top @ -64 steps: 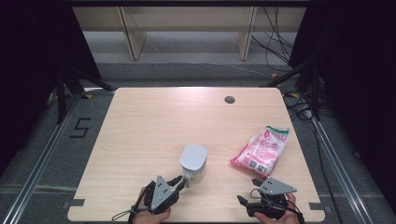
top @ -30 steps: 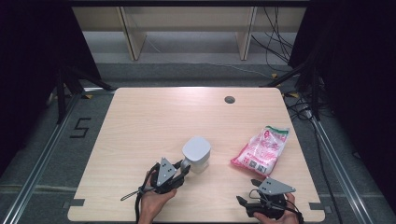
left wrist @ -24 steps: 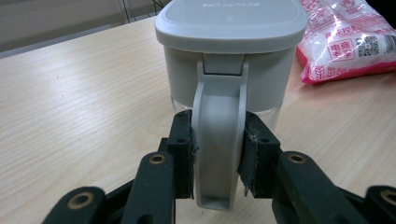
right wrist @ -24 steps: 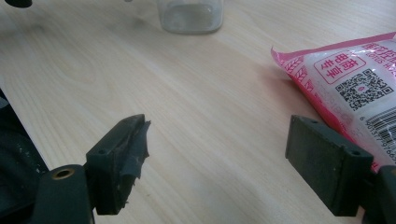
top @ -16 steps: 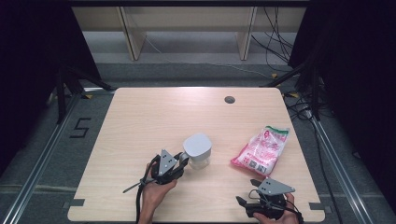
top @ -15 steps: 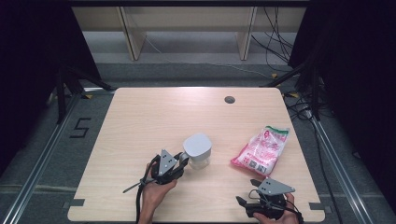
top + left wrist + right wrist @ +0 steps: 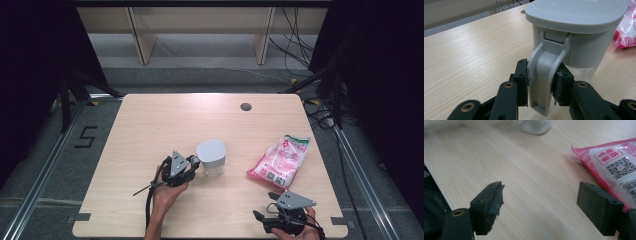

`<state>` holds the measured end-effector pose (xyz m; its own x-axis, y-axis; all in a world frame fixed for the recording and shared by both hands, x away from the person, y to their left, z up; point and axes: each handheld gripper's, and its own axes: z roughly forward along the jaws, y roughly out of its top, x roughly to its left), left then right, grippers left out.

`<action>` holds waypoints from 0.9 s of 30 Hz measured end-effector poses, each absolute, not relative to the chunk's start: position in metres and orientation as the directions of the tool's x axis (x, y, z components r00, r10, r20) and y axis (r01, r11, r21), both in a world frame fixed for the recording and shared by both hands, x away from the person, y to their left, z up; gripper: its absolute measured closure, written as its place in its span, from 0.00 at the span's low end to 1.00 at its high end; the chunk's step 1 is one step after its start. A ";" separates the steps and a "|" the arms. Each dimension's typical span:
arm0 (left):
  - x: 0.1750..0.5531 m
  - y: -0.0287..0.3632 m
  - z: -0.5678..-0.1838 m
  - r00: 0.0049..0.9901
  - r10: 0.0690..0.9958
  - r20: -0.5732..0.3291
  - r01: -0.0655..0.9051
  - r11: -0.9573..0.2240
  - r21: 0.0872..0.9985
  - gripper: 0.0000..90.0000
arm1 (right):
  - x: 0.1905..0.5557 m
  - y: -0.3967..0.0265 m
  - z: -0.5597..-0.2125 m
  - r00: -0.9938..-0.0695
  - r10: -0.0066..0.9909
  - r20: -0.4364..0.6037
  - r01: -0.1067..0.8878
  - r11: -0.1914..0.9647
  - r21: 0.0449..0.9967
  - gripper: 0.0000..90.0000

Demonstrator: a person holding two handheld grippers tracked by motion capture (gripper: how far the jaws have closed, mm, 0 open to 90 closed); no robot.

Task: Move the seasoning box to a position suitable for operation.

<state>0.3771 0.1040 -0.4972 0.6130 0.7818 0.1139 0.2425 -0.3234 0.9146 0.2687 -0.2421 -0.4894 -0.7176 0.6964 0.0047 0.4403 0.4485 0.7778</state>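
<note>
Jug handle (image 7: 544, 75) sits squarely between the left gripper's (image 7: 541, 82) jaws – both black pads are pressed flat against its sides, so that's a firm pinch, jaws about a third of the way apart. It belongs to a clear jug (image 7: 212, 159) with a grey lid (image 7: 576, 11), standing upright on the wooden table (image 7: 165, 120), a bit toward the near edge from the middle. From the high view the left gripper (image 7: 192, 164) is right at the jug's left side, with the hand (image 7: 167, 192) behind it.

Right gripper (image 7: 260, 220) is parked at the near right edge of the table, jaws spread wide with nothing between them – just bare tabletop. A pink packet (image 7: 280, 161) lies flat to the right of the jug, well apart from it, and its corner (image 7: 609, 160) is just beside the right gripper's far jaw.
</note>
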 end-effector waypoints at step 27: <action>0.388 0.108 -0.502 0.603 0.791 0.108 0.232 -0.302 0.925 0.80 | 0.270 -0.242 -0.490 -0.721 0.693 -0.005 0.426 0.449 0.785 0.24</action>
